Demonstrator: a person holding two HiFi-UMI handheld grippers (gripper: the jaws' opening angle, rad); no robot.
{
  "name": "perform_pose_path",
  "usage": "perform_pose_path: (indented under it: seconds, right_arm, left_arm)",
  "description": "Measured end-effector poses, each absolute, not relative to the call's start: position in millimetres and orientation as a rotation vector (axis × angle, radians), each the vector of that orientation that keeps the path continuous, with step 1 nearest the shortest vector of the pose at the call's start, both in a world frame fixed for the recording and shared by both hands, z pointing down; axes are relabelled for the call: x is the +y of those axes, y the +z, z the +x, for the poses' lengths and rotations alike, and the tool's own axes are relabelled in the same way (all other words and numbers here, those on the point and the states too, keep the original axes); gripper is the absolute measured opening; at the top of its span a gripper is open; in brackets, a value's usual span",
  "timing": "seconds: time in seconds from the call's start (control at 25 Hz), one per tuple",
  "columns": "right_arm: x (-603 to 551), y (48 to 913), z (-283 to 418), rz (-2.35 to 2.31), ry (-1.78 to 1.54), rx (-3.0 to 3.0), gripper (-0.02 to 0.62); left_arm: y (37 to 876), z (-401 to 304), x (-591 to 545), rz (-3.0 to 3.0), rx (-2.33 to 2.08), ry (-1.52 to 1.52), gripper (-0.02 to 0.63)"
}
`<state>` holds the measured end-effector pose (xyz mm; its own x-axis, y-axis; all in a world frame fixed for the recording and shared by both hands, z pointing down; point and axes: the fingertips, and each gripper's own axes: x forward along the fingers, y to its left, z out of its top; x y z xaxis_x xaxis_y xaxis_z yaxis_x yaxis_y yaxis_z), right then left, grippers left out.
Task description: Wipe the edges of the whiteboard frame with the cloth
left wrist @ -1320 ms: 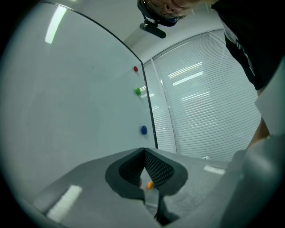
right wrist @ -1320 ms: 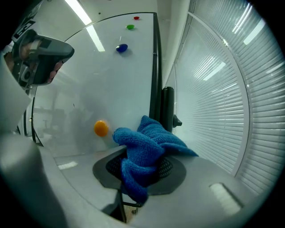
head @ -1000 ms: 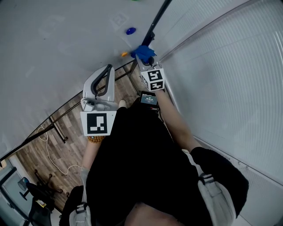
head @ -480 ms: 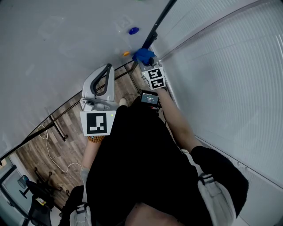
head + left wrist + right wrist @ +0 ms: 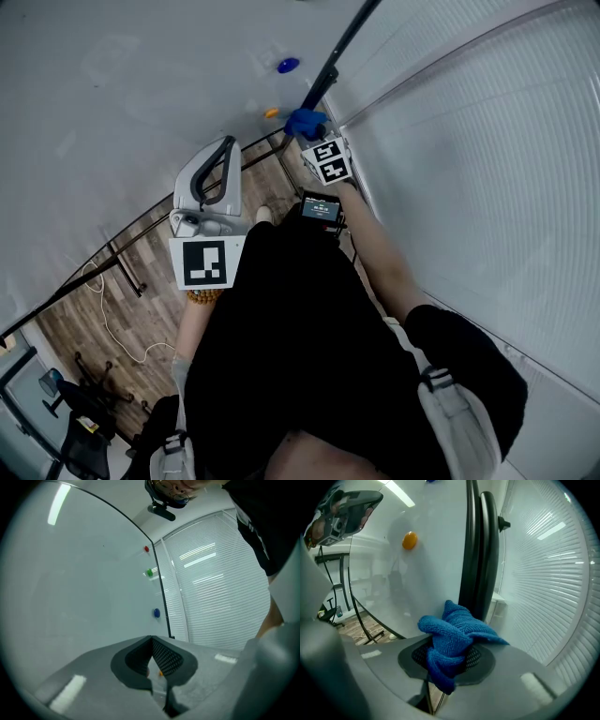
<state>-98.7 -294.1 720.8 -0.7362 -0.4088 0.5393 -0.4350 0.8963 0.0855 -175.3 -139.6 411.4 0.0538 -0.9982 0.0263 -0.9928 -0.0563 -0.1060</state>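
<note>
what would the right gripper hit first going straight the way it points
Probably the black whiteboard frame: the blue cloth in the jaws of the right gripper sits just before it, maybe touching.

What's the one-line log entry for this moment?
right gripper shut on blue cloth | cloth at black frame edge | left gripper shut, empty, off whiteboard

- Cloth (image 5: 457, 637): blue, soft looped weave, rough and matt.
- Whiteboard (image 5: 422, 578): smooth, glossy, mirror-like sheen.
- Frame (image 5: 483, 555): black, smooth, slightly glossy.
- Left claw (image 5: 152, 644): dark matt lining, dimpled in a grid; shell of grey matt plastic.
- Floor (image 5: 131, 319): brown wood-look planks, dull.
- Blinds (image 5: 553, 573): white slats, smooth.
</note>
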Motion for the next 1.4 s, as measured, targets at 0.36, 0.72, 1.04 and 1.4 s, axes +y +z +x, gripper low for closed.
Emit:
perform_pose_path:
  seconds: [0.36,0.72,1.04,1.4]
  right_arm:
    - [-293.4,747.0,-97.7,0.518,0.063,-2.406,0.106]
    - [-286.7,779.2,-82.4,0.396,0.042,-2.236,0.111]
    - [-275.3,728.5,-44.5,0.494,0.171,-2.388,0.114]
    - [-249.8,530.7,-42.3,0.741,0.004,-2.852,0.113]
  left_arm:
    - [410.7,-174.3,-136.1,-2.227,2.116,-0.149,0.000]
    - [417.1,-167.5,-131.4,-2.233,2.096,-0.166,0.000]
    - [427.5,-149.6,-133.4,-2.279,1.975,-0.258,0.000]
    - [425.1,-134.7,-141.1,-2.312,1.897,-0.241,0.000]
